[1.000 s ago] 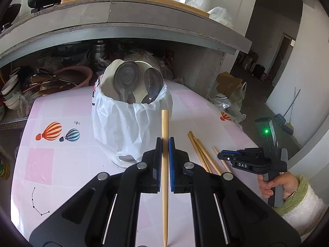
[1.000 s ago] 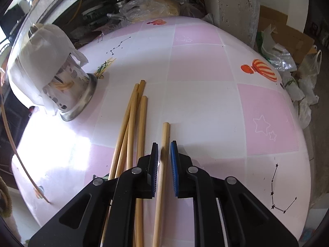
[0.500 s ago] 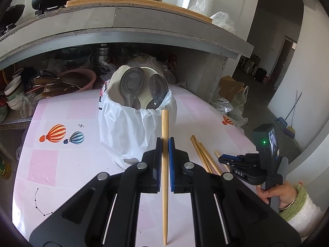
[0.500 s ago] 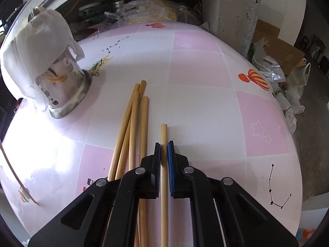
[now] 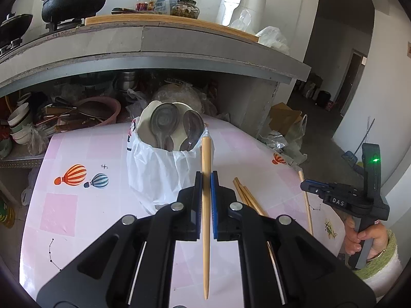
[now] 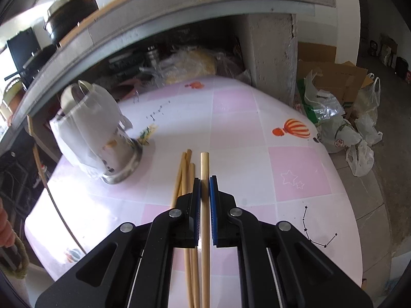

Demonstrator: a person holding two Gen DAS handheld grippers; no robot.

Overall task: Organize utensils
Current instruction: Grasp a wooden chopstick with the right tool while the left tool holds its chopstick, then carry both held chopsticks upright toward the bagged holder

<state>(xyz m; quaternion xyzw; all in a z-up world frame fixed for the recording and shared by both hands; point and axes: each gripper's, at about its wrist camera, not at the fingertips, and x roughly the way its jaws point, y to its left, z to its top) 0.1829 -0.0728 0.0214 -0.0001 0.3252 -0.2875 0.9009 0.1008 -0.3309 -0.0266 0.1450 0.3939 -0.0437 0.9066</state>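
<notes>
My left gripper (image 5: pixel 205 177) is shut on a wooden chopstick (image 5: pixel 205 243), held above the pink table (image 5: pixel 77 148) with its blunt end close to the rim of the utensil holder (image 5: pixel 159 172). The holder is wrapped in a white plastic bag, and two metal spoons (image 5: pixel 165 120) stand in it. My right gripper (image 6: pixel 205 179) is shut on a second chopstick (image 6: pixel 204 164), raised off the table. In the left wrist view that right gripper (image 5: pixel 304 187) is at the far right, held by a hand. Three loose chopsticks (image 6: pixel 185 174) lie on the table just left of it.
A concrete counter (image 5: pixel 143 41) with pots and bottles overhangs the far side of the table, with bowls and pans stored beneath. Plastic bags (image 6: pixel 334 118) and a cardboard box lie on the floor to the right. The holder (image 6: pixel 102 133) stands at the table's left part in the right wrist view.
The right gripper closed on the single chopstick and lifted it off the table, tipping its view upward. The left gripper stayed shut on its chopstick and barely moved.
</notes>
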